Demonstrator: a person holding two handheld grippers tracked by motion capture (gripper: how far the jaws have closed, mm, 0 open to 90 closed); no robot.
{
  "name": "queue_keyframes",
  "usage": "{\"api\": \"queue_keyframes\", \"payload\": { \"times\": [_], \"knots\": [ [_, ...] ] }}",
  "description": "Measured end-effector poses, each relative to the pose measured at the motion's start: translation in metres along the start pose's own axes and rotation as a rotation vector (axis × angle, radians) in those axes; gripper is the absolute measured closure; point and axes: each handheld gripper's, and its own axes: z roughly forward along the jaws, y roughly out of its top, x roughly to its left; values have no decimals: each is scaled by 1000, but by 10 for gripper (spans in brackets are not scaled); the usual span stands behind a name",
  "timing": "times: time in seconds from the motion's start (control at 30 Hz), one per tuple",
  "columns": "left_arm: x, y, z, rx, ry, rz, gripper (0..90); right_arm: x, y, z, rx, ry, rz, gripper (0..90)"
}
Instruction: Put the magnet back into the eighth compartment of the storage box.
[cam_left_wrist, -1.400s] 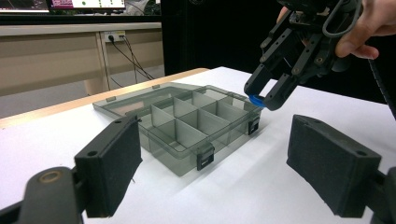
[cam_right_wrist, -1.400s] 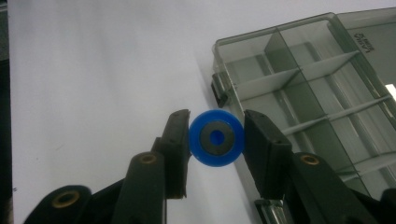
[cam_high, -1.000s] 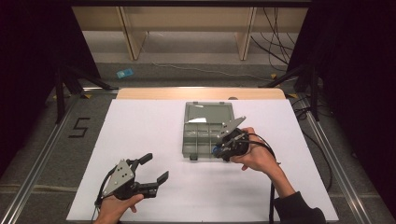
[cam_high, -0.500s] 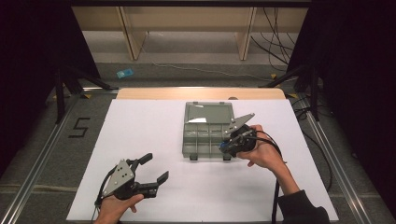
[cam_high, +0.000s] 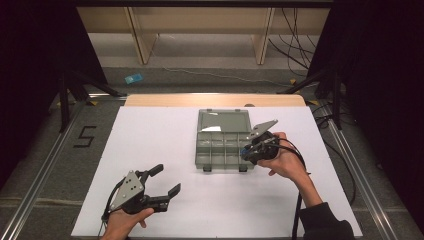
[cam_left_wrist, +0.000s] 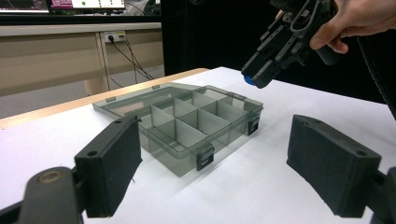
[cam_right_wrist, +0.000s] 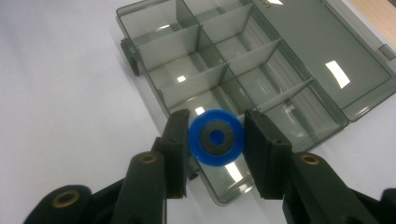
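Above the near right corner of the smoky clear-plastic divided box (cam_right_wrist: 243, 70), my right claw (cam_right_wrist: 216, 140) is pinching a round blue plastic disc (cam_right_wrist: 215, 137) with a dark ring at its centre.

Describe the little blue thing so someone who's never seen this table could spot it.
On the white table lies an open grey compartment box. Above its near right corner the right tongs are shut on a blue ring, a small round disc with a dark centre, the one brightly coloured thing among grey and black.

Left gripper (cam_high: 161, 180) low near the person, jaws wide apart — right gripper (cam_high: 246, 152) raised, jaws clamped
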Motion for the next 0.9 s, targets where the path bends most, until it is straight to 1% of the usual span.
{"api": "queue_keyframes", "payload": {
  "times": [0.27,0.33,0.37,0.4,0.47,0.53,0.6,0.63,0.7,0.83,0.9],
  "knots": [
    [0,0,0,1,-1,-1,172,-3,-2,4,16,-23,3,627],
    [0,0,0,3,-1,1,172,-4,-2,4,21,-22,10,627],
    [0,0,0,4,0,1,172,-5,-2,5,13,-24,2,627],
    [1,0,0,3,-1,2,172,-5,-2,5,15,-18,6,627],
    [0,0,0,1,-3,5,172,-6,-3,7,14,-20,0,627],
    [0,0,0,2,-1,1,172,-7,-3,7,20,-28,4,626],
    [0,0,0,2,-2,2,172,-7,-3,7,31,-21,7,626],
    [0,0,0,2,-2,1,172,-7,-4,9,27,-33,6,626],
    [0,0,0,3,-3,3,172,-9,-4,9,41,-29,3,626],
    [0,0,0,3,-3,2,172,-10,-5,14,46,-48,2,626],
    [0,0,0,3,-3,1,172,-12,-5,15,55,-48,6,626]
  ]
}}
